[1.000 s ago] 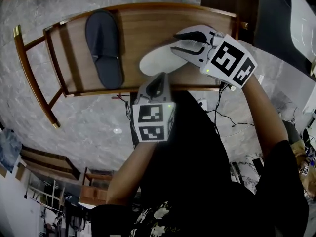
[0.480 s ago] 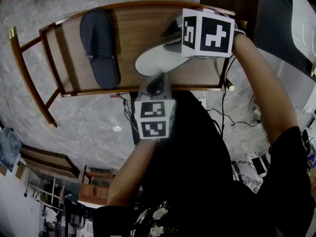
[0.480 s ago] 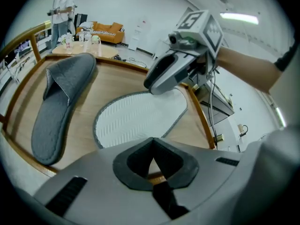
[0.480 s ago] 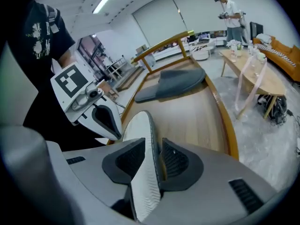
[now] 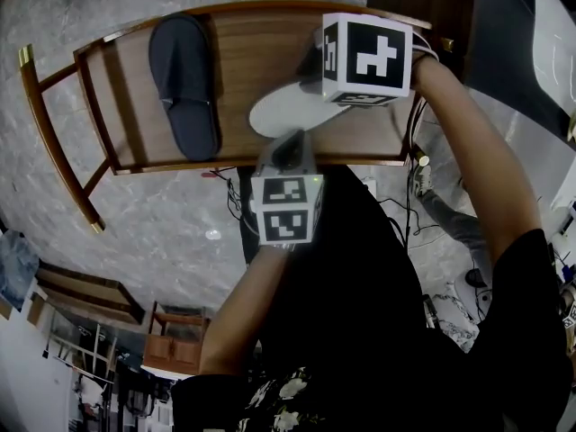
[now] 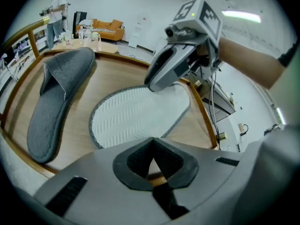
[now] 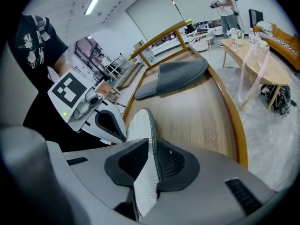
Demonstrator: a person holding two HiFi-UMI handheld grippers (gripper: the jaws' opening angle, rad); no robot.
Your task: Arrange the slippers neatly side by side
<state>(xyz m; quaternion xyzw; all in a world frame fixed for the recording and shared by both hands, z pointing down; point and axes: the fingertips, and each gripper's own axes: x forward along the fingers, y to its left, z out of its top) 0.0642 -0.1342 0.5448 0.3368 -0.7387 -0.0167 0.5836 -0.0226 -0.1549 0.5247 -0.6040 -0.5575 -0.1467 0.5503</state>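
The white-soled slipper (image 7: 142, 125) is caught by its rim between the right gripper's (image 7: 152, 162) fingers (image 7: 174, 159). They have just been closing and now pinch it, one dark pad on each side. From that grip the slipper runs out across the bench (image 7: 201, 111), sole up, with its grey edging showing all round. In the head view it lies slantwise on the right half of the seat, and its far end is under the right gripper.

The left gripper's (image 6: 151, 162) fingers (image 6: 176, 165) are pressed together with nothing between them. They point down at the near edge of the bench, just short of the near end of the white sole but not touching it.

The gray slipper (image 5: 184, 84) lies further out on the left half of the bench, right way up. It is set lengthwise across the boards, well apart from the other slipper and not parallel with it.

Beyond the bench rail there is a marbled floor (image 5: 162, 214). The person's right forearm (image 5: 468, 142) reaches in from the right.
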